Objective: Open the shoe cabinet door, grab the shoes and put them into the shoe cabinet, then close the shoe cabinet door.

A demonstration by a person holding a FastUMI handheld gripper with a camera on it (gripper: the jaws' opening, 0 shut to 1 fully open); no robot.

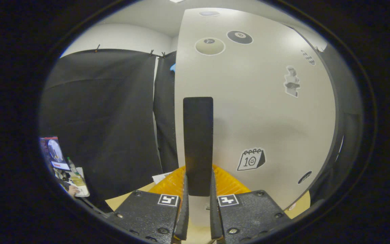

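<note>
Gripper view: fingers (197, 203) apparently clamped on black door handle (198, 142), white cabinet door (266, 115) edge-on.

Gripper (198, 189): one unit, pointing forward and level. Two black fingers (183, 210) narrowly spaced, nearly parallel, pressing on either side of a black upright handle (198, 142).

bright overhead light on the cabinet door (266, 112) (soft shadow mid-panel), fisheye bending edges, focus fairly sharp.
</note>
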